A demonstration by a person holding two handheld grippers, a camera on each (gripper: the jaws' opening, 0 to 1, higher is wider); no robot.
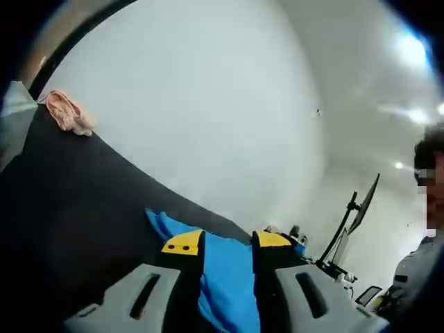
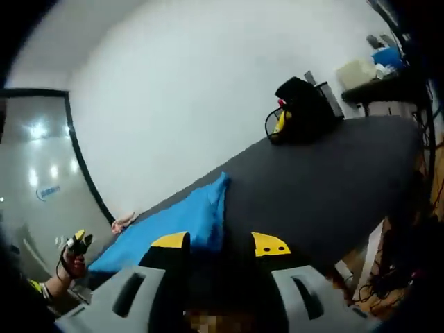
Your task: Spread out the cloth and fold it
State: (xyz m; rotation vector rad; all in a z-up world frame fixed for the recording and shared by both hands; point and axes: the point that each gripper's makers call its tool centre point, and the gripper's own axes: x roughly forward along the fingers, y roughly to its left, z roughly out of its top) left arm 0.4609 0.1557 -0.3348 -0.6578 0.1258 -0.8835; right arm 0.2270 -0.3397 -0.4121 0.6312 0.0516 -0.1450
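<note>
A blue cloth (image 1: 225, 277) lies on the black table (image 1: 83, 208). In the left gripper view it runs up between the jaws, and one corner pokes out past the left jaw. My left gripper (image 1: 228, 241) has its jaws apart over the cloth. In the right gripper view the blue cloth (image 2: 173, 225) stretches away to the left over the table (image 2: 333, 180), with its near edge beside the left jaw. My right gripper (image 2: 220, 244) is open, and bare table shows between its jaws. At the cloth's far end a hand holds the other gripper (image 2: 75, 244).
A crumpled pink cloth (image 1: 67, 112) lies at the table's far corner. A black bag with a yellow item (image 2: 302, 111) sits on the table's far end. A person (image 1: 423, 208) and a monitor arm (image 1: 357, 211) stand off to the right. Cables (image 2: 395, 277) hang below the table edge.
</note>
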